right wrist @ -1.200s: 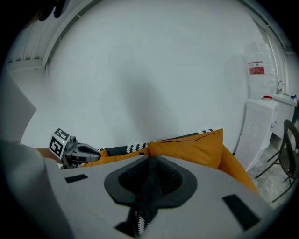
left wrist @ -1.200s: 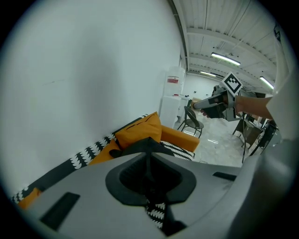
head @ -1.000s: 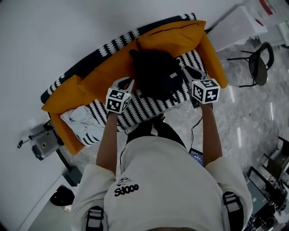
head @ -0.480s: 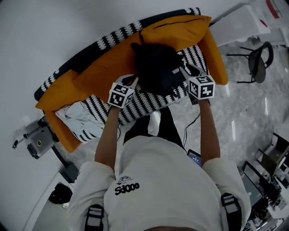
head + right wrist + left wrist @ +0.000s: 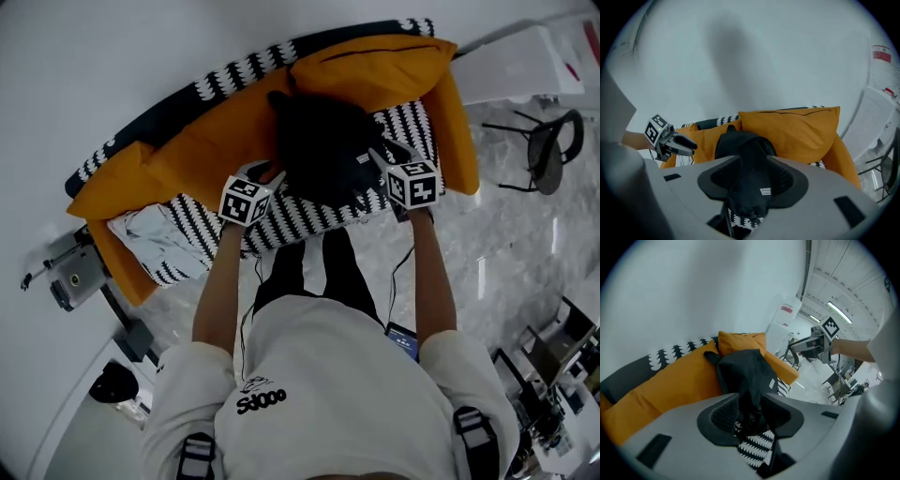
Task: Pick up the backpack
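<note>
Over on the sofa [image 5: 178,159], with left tongs [image 5: 269,174] and right tongs [image 5: 382,153] opening around the backpack [image 5: 323,150], push deeper before squeezing.

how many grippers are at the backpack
2. The left gripper at the backpack's left side, the right gripper at its right; both jaws opening with backpack fabric between them.

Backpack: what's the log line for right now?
backpack: on sofa | left claw: opening, backpack between | right claw: opening, backpack between
</note>
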